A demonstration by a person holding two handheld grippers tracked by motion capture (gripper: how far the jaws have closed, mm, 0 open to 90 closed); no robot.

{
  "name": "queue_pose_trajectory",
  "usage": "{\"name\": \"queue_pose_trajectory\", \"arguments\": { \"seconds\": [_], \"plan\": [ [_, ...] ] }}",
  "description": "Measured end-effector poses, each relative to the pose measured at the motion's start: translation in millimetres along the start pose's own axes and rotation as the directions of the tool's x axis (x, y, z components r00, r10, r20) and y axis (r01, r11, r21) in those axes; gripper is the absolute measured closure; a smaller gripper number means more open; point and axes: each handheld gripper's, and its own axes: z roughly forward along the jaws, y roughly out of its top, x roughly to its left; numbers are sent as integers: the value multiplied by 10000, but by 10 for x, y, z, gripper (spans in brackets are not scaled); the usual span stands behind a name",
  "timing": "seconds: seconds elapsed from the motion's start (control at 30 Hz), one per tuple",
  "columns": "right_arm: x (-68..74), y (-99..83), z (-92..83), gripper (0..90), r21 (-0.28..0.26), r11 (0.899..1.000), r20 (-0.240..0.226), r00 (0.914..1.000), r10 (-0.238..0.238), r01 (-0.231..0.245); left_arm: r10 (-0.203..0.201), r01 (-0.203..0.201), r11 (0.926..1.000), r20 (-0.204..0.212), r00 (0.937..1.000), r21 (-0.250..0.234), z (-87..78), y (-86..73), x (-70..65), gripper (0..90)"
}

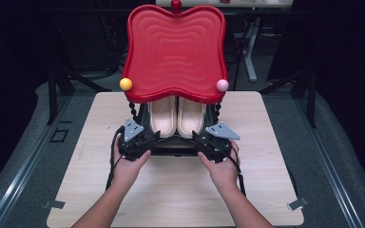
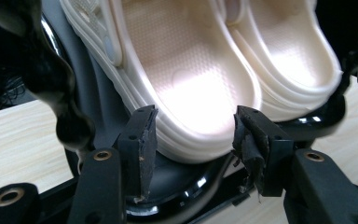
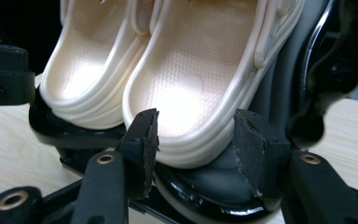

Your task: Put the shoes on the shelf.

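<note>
A pair of cream clogs, the left clog [image 1: 163,116] and the right clog [image 1: 191,116], lies heels toward me on a glossy black lower shelf [image 1: 173,146] under a red wavy tray top [image 1: 175,50]. My left gripper [image 1: 153,137] straddles the left clog's heel [image 2: 186,70], its jaws wide and its pads [image 2: 144,140] at the heel's sides without squeezing. My right gripper [image 1: 197,138] stands the same way around the right clog's heel [image 3: 200,70], its pads [image 3: 251,149] beside the rim. A hand holds each gripper.
The stand sits on a light wooden table [image 1: 171,194]. Twisted black posts [image 1: 133,111] carry the red top, which has a yellow ball [image 1: 126,84] and a pink ball [image 1: 222,85] at its front corners. Dark floor and table legs lie beyond.
</note>
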Motion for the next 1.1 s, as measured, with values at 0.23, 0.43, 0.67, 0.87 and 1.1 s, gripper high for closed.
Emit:
{"name": "queue_pose_trajectory", "arguments": {
  "seconds": [0.23, 0.43, 0.67, 0.87, 1.1],
  "plan": [
    [31, -107, -181, 481, 112, 9937, 204, 9935, -1116, 1114, 210, -208, 9998, 223, 9995, -65, -173, -115, -9, 480],
    [-25, -204, -307, 471, 273, 9940, 109, 9942, -1067, 1063, 292, -293, 9995, 213, 9993, 68, -323, -278, 15, 468],
    [-72, -325, -437, 456, 331, 9927, 80, 9932, -1159, 1156, 261, -271, 9989, 252, 9993, 370, -447, -535, 56, 460],
    [-123, -489, -508, 446, 641, 9917, 106, 9936, -1124, 1115, 28, -36, 9980, 136, 9999, 634, -553, -729, 144, 451],
    [-220, -682, -550, 442, 913, 9913, 276, 9948, -976, 947, -177, 188, 9975, -158, 9997, 675, -641, -853, 286, 439]
  ]
}}
